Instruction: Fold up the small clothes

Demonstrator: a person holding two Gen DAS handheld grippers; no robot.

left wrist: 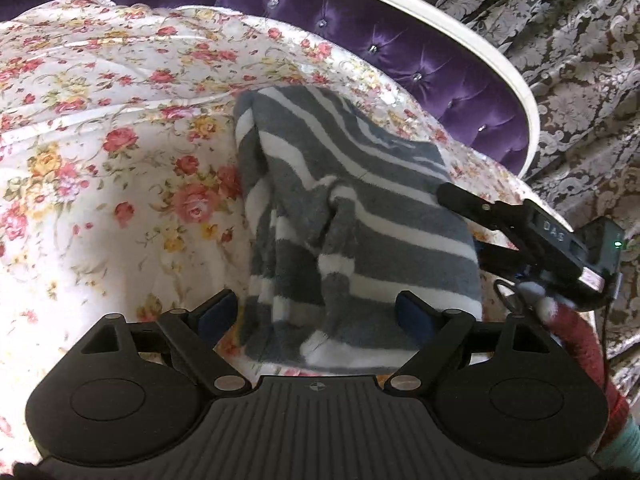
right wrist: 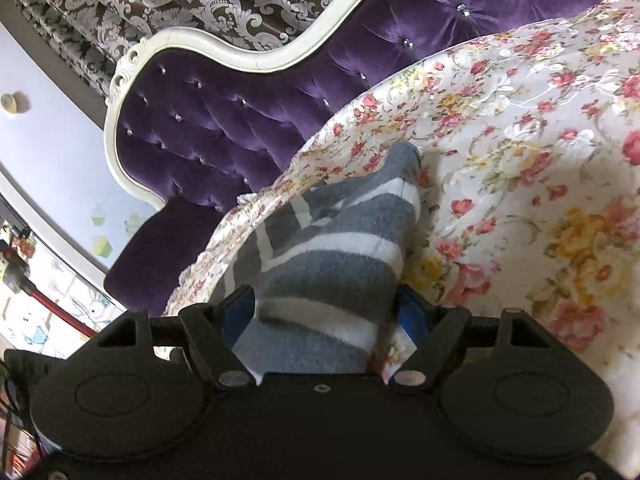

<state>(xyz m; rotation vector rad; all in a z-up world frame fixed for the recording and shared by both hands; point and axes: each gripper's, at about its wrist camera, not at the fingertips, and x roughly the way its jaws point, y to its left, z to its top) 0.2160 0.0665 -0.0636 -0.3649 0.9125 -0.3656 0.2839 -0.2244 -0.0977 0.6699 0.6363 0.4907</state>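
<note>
Left gripper [left wrist: 316, 312], nearest: fingers spread wide, blue pads either side of the near hem of the striped garment [left wrist: 360, 216], nothing pinched. The fuzzy grey-and-white cloth bunches between the pads and runs away toward 12 o'clock.

Right gripper [right wrist: 326, 312], in its own view: blue pads sit against both flanks of a thick roll of the same garment [right wrist: 340, 248], so it reads as clamped on the cloth. From the left view it comes in at 3 o'clock [left wrist: 472, 220], fingers at the garment's right edge.

Garment lies rumpled on the floral bedspread [left wrist: 120, 160], a sleeve or fold lumped in the middle, far end pointing to 12–1 o'clock toward the purple tufted headboard [left wrist: 440, 64]. Patterned curtain [left wrist: 580, 60] beyond that.

Step, as I judge it: fold in progress, the right side holding an edge, the left not yet gripping. To do it well, close the left on the near hem only, one layer, not the lump. Keep both edges taut and level, carry them over together, lay flat. Plush fabric probably sags and drags the slick bedspread, so lift before moving.
</note>
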